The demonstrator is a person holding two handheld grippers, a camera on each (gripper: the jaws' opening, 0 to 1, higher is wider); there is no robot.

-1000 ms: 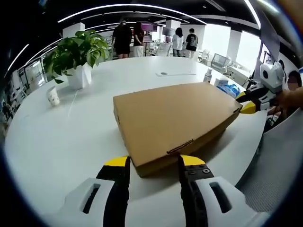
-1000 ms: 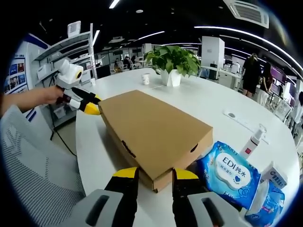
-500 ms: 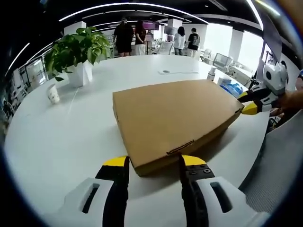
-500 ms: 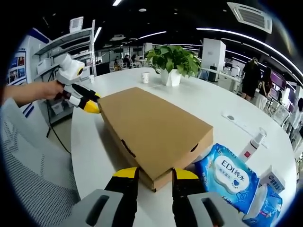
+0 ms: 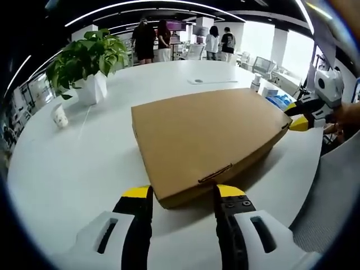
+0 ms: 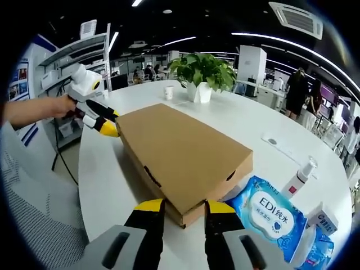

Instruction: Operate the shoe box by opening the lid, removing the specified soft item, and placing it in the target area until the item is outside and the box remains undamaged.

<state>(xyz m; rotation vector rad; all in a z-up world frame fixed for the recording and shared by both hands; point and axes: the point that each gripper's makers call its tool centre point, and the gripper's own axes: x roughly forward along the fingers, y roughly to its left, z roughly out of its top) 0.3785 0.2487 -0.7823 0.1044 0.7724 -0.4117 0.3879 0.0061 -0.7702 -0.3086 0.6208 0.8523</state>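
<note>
1. On the white round table (image 5: 67, 169), the shoe box (image 5: 205, 138) is seen lying flat with its lid shut, at the same place as a second ago; only a slight shift of both views is noted, with the box a little lower and nearer in the left gripper view.
2. The left gripper (image 5: 180, 194) is held with its jaws parted at one short end of the box, the yellow tips set on either side of the box's near corner edge; whether the tips touch the cardboard cannot be told.
3. The right gripper (image 6: 178, 207) is likewise held with jaws apart at the opposite short end, its yellow tips just beside the box corner, nothing being clasped between them.
4. Each gripper is also seen from the other's view, at the far end of the box, held by a hand (image 6: 53, 107).
5. A blue wipes pack (image 6: 270, 212) is seen just beside the box, partly cut off at the edge of the right gripper view, with a small bottle (image 6: 295, 179) behind it.
6. A potted plant (image 5: 87, 64) and a paper cup (image 5: 58, 115) stand well apart from the box.
7. What lies inside the box is hidden by the closed lid.
</note>
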